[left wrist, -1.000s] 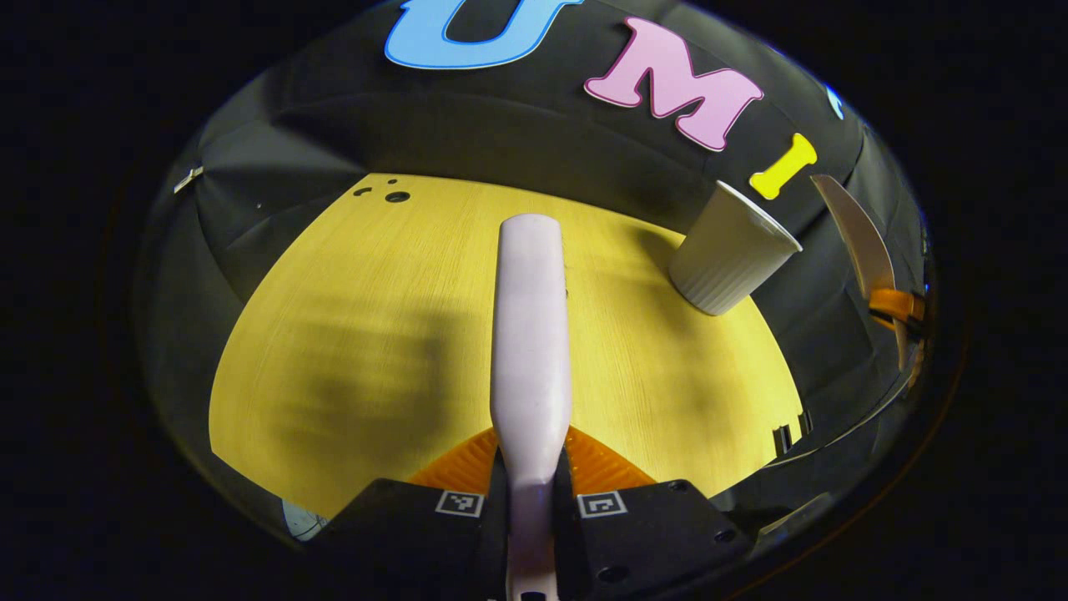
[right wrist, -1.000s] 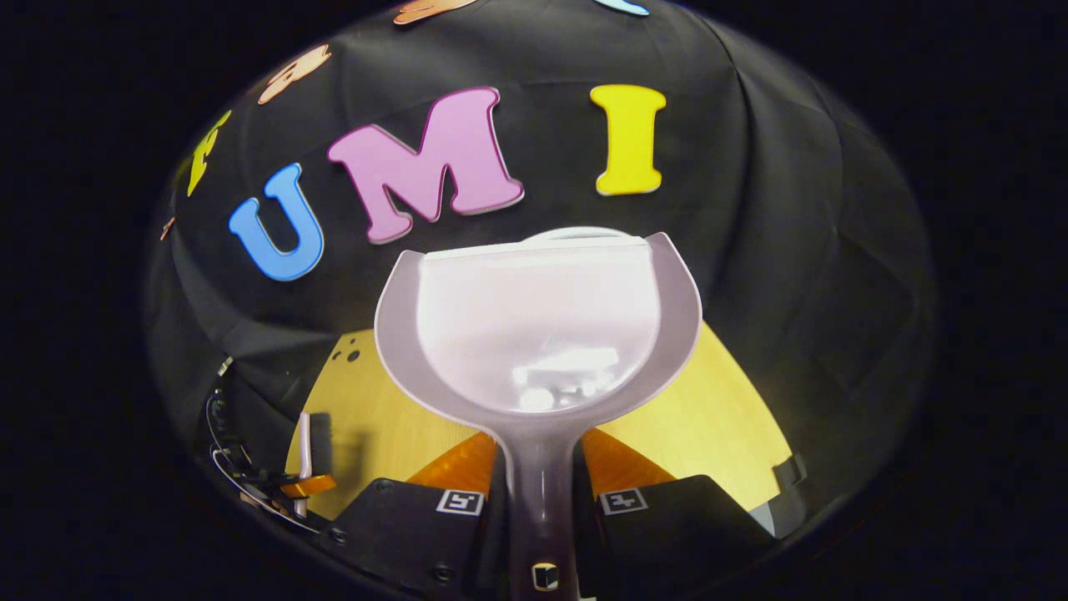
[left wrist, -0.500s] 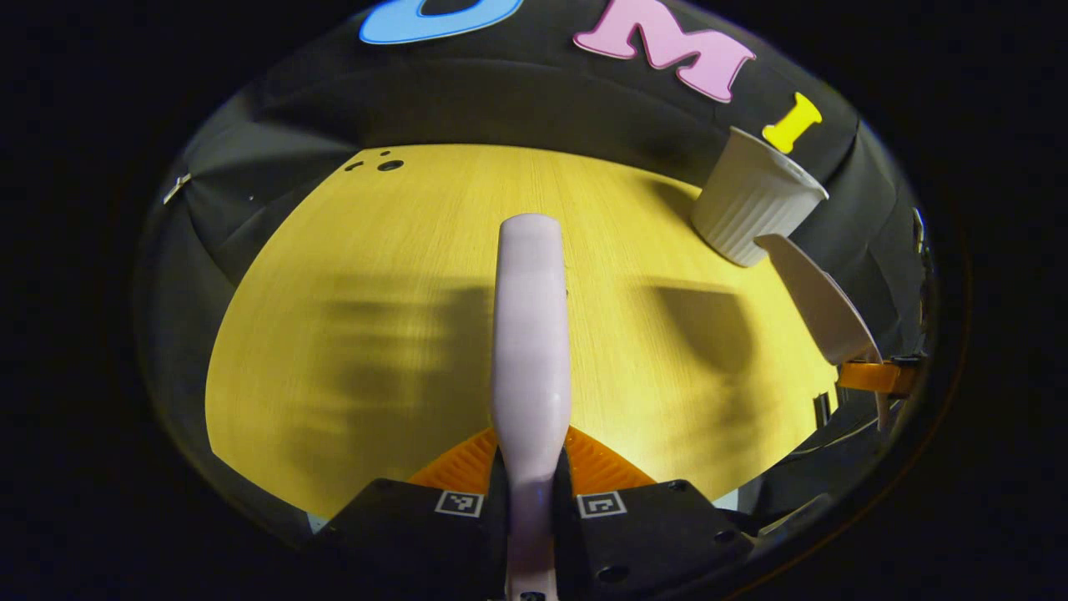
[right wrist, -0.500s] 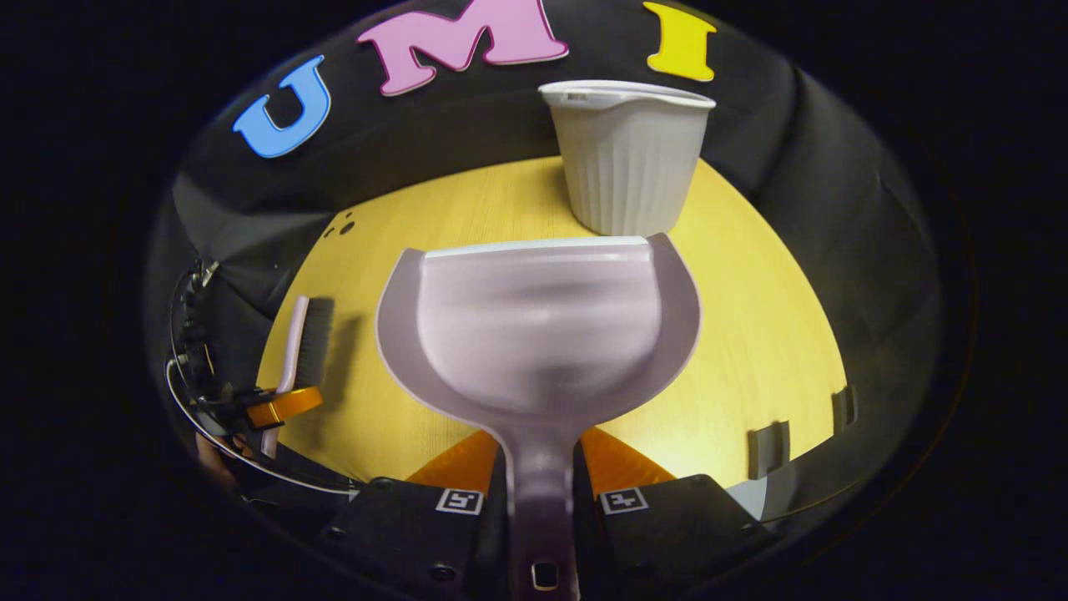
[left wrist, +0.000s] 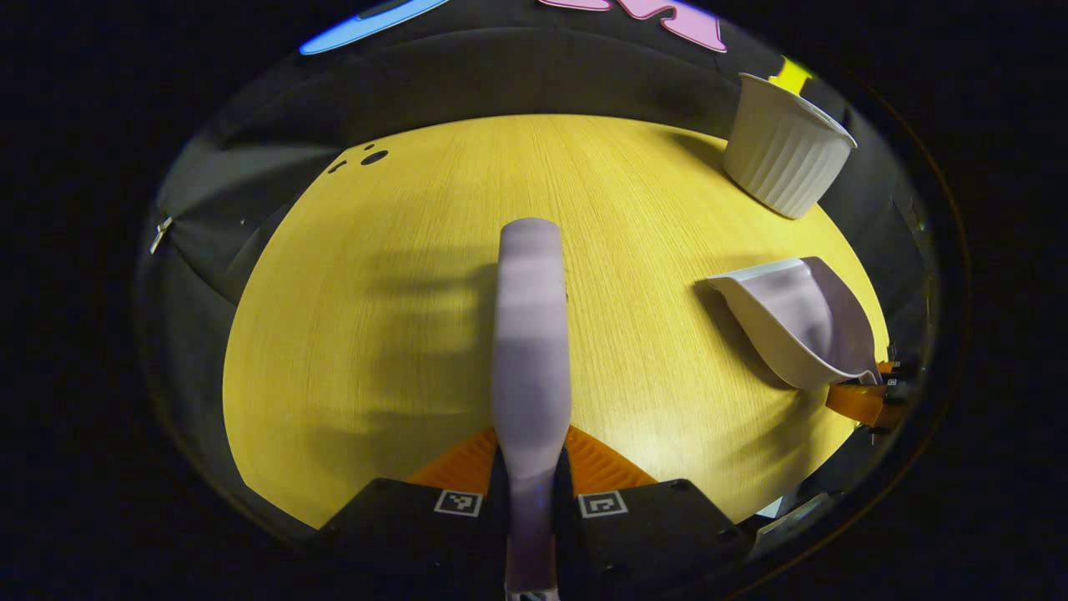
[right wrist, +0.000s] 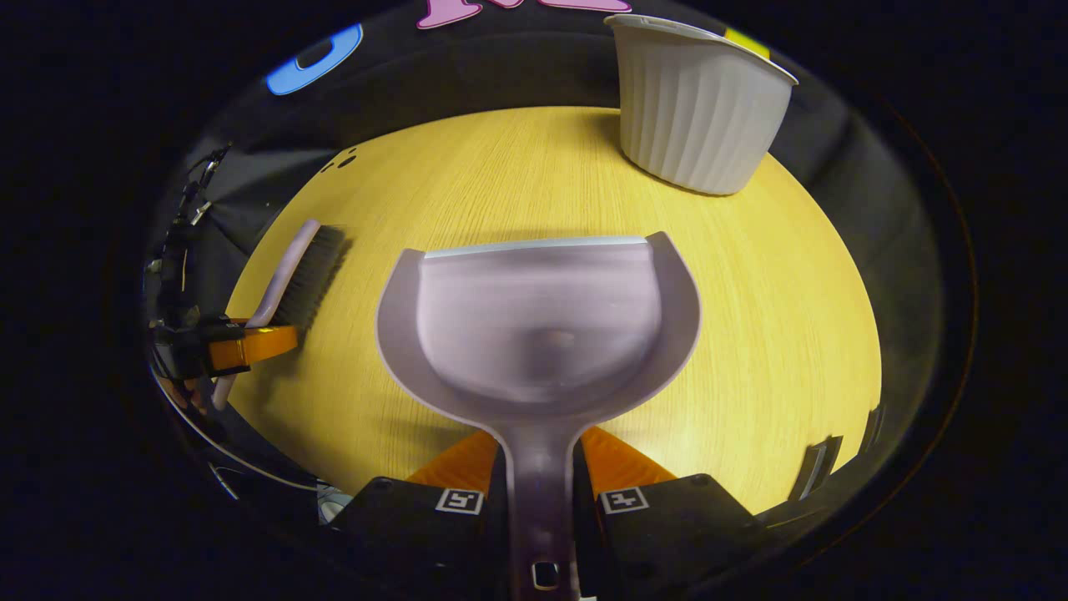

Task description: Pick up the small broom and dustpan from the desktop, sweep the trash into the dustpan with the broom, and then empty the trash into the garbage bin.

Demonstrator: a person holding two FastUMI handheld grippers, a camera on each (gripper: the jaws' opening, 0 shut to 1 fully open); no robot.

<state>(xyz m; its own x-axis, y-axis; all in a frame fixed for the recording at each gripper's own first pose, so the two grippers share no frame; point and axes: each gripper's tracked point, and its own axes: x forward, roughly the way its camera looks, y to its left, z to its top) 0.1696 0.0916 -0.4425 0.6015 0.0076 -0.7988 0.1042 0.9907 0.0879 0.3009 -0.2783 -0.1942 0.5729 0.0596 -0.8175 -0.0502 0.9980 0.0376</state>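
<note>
My left gripper (left wrist: 531,446) is shut on the pale lilac broom (left wrist: 531,334), whose back runs forward over the yellow table (left wrist: 375,334). In the right gripper view the broom (right wrist: 296,271) shows dark bristles, low over the table's left side, with the left gripper (right wrist: 242,346) behind it. My right gripper (right wrist: 541,457) is shut on the handle of the lilac dustpan (right wrist: 538,325), which is held level over the table's middle, its inside blurred. The dustpan (left wrist: 801,321) also appears at the right in the left gripper view. The white ribbed garbage bin (right wrist: 697,100) stands upright at the far right, beyond the pan.
Small dark holes (left wrist: 374,156) mark the table's far left corner. Black clips (right wrist: 813,472) sit on the table's near right edge. The black cloth wall rises just behind the bin (left wrist: 784,154).
Both grippers have tipped down toward the table. The dustpan has come back from over the bin and now hangs lower, in front of it. The broom stays held.
</note>
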